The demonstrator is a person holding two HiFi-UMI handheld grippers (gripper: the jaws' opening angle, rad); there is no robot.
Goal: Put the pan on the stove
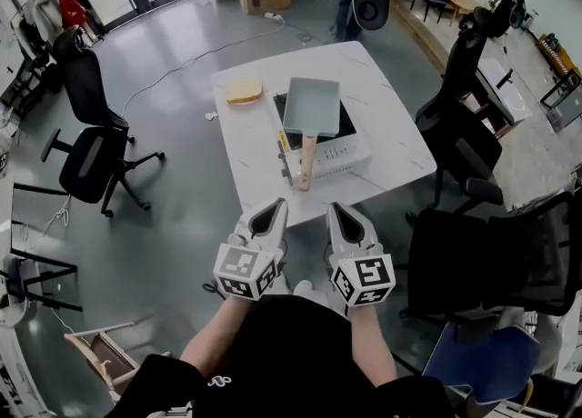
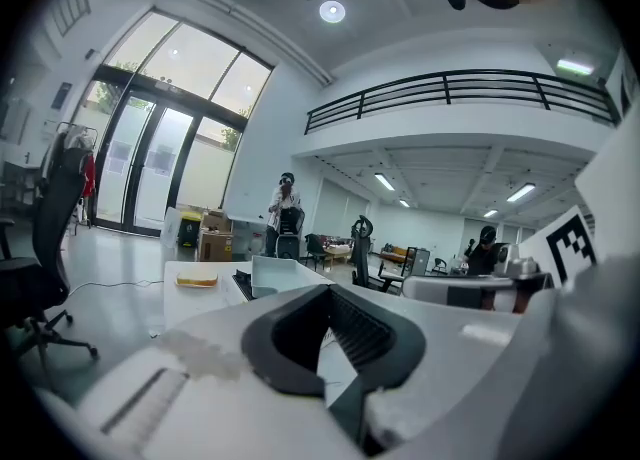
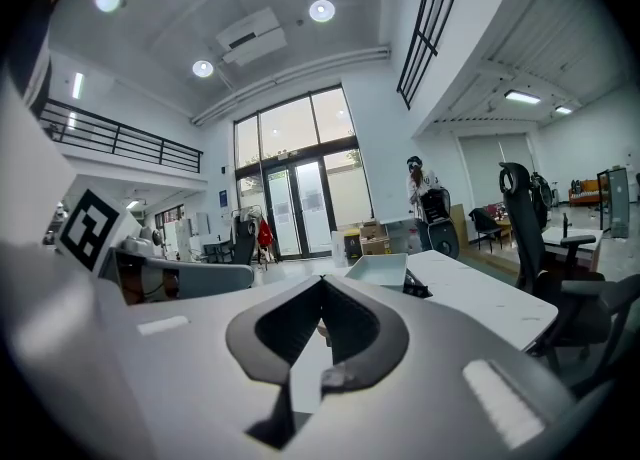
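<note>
Since the rectangular pan [image 1: 311,105] already sits on the black top of the stove [image 1: 341,160], with its wooden handle [image 1: 306,162] overhanging the stove's near edge, I judge the placing done and only the seating left to verify. Left tongs [image 1: 273,210] and right tongs [image 1: 340,213]: jaws closed together, nothing between them. Both hang side by side, well short of the stove, with the pan ahead of them and well apart. Any correction should take the handle, jaws opened first, keeping the pan level.
</note>
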